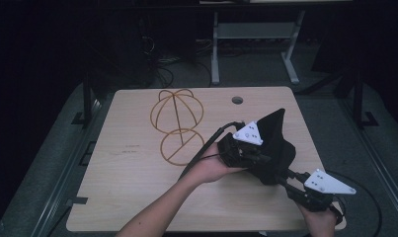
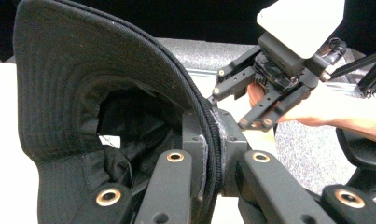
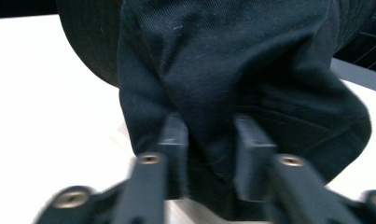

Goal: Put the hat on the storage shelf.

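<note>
A dim lab or workshop: a bare wooden table beneath the grippers, cables and a metal-legged bench beyond them.

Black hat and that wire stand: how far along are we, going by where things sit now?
Done: the black hat is off the table, with the left gripper shut on its brim and the right gripper pinching its fabric. In hand: it hangs between both grippers, right of the wire stand. Left, probably: getting it onto the stand, which is bare.
</note>
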